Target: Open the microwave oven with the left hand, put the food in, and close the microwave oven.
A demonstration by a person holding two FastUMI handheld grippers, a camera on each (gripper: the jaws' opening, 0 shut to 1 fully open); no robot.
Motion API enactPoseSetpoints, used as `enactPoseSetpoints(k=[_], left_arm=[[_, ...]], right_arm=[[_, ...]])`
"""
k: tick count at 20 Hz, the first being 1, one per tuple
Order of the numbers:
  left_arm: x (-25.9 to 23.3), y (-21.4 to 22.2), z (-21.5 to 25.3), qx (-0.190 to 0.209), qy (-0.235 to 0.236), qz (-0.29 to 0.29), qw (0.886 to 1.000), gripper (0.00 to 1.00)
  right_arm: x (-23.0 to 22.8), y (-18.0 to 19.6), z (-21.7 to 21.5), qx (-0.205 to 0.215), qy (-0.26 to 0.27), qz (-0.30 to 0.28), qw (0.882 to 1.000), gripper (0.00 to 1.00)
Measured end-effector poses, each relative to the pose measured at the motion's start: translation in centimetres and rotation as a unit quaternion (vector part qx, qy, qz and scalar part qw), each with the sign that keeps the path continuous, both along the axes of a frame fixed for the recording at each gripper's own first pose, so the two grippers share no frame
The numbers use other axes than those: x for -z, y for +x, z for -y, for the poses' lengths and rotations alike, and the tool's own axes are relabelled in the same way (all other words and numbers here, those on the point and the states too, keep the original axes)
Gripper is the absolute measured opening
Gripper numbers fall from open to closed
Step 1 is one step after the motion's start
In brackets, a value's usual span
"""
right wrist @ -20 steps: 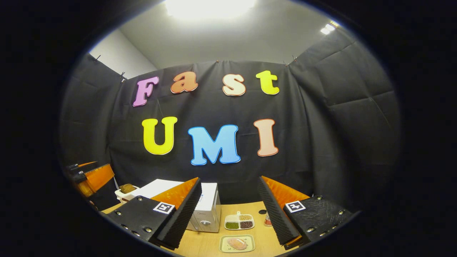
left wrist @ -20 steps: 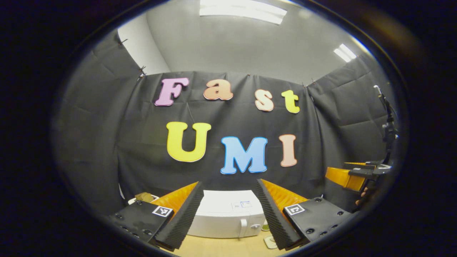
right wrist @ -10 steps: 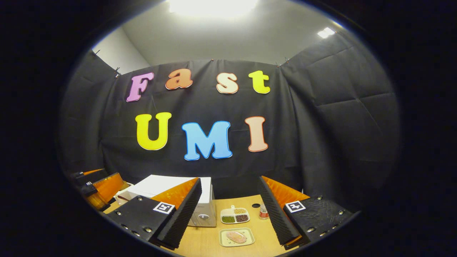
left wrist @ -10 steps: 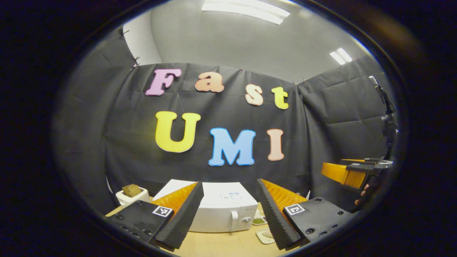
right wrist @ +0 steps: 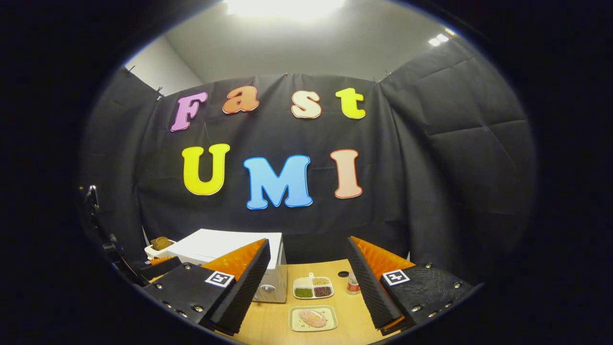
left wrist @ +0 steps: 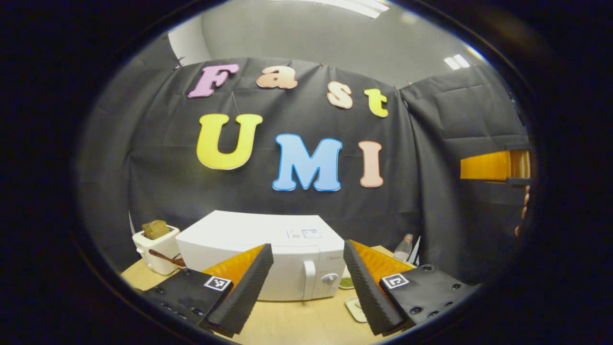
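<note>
Left gripper view has the left gripper (left wrist: 306, 268) spread wide, empty, facing the closed white microwave (left wrist: 258, 249) on the wooden table (left wrist: 297, 323). Right gripper view has the right gripper (right wrist: 309, 275) likewise parted and empty, above the food (right wrist: 312, 318) lying on its tray (right wrist: 296, 325) near the microwave

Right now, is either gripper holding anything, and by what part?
Nothing is held. The left gripper and right gripper are both open and empty.
</note>
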State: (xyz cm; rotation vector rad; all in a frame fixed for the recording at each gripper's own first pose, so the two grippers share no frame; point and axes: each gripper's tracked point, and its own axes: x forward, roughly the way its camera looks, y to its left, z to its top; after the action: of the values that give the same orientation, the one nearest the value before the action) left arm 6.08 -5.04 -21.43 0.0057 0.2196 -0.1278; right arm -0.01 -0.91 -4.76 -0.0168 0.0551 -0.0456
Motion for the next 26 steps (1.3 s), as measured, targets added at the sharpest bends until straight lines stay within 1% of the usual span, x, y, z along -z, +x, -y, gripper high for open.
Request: enactPoseSetpoints(k=[2,6,10,12,14,17,18,19,20,23,26], left_arm=[[3.7,2.0,0.9,0.002,0.014,-0.023,1.000,0.98],[10.3,4.8,1.5,-0.007,0.015,-0.069,0.997,0.98],[14.8,7.1,1.7,-0.015,0.025,-0.100,0.995,0.98],[16.2,8.1,1.3,-0.024,0.037,-0.102,0.994,0.89],[17.5,9.0,1.4,-0.022,0.035,-0.109,0.993,0.70],[19.0,9.4,1.9,-0.015,0.040,-0.125,0.991,0.56],[18.5,9.0,2.3,-0.008,0.039,-0.126,0.991,0.56],[19.1,9.4,2.6,-0.006,0.044,-0.123,0.991,0.43],[18.8,9.3,2.7,-0.006,0.050,-0.124,0.991,0.36],[19.2,9.4,2.6,-0.004,0.059,-0.123,0.991,0.33],[19.1,9.4,2.6,-0.003,0.058,-0.131,0.990,0.24]], right_arm=[[0.9,1.3,0.5,-0.013,0.009,-0.011,1.000,0.97],[2.5,3.7,2.4,-0.020,-0.004,-0.032,0.999,0.96],[4.4,4.9,4.2,-0.017,-0.007,-0.058,0.998,0.97],[5.2,5.3,4.9,-0.014,-0.008,-0.069,0.997,0.97],[5.9,5.5,5.2,-0.013,-0.009,-0.076,0.997,0.97],[6.7,5.5,5.2,-0.010,-0.012,-0.087,0.996,0.96],[6.9,5.4,5.2,-0.010,-0.013,-0.089,0.996,0.96],[7.1,5.2,5.2,-0.009,-0.012,-0.091,0.996,0.96],[7.3,5.2,5.1,-0.009,-0.011,-0.093,0.996,0.96],[7.6,4.8,5.0,-0.007,-0.011,-0.097,0.995,0.96],[8.0,4.5,4.7,-0.007,-0.008,-0.100,0.995,0.97]])
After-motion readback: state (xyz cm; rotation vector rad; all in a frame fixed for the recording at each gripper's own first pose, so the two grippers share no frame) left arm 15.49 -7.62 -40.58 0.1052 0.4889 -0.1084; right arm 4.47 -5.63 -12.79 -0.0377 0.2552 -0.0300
